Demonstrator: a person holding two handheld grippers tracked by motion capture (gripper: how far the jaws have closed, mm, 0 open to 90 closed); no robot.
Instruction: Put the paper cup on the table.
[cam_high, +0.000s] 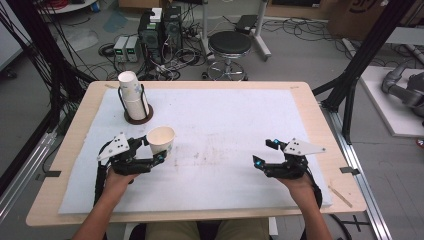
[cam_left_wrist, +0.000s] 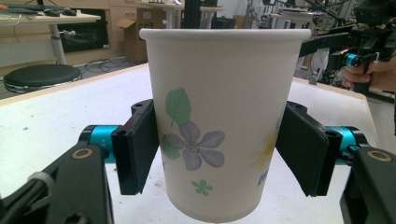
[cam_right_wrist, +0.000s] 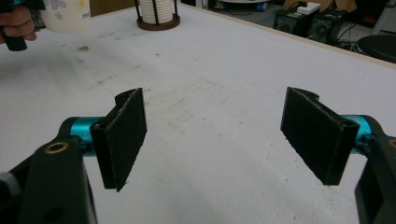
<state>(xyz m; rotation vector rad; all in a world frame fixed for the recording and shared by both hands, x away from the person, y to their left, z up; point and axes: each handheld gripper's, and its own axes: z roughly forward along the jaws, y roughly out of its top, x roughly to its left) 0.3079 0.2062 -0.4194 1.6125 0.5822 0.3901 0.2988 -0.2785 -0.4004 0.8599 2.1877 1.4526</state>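
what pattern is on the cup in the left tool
White paper cup printed with a purple flower and green leaves, clearest in the left gripper view.

No readable text, label, brand, number or sign appears anywhere.

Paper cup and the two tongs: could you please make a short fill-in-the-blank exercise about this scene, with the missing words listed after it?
1. The left tongs are closed on a paper cup printed with ____.
2. The right tongs stand ____ with nothing between the pads.
3. The held cup's opening faces ____.
4. The stack of cups stands in a holder near the table's far ____ corner in the high view.

Missing words: flowers; open; up; left
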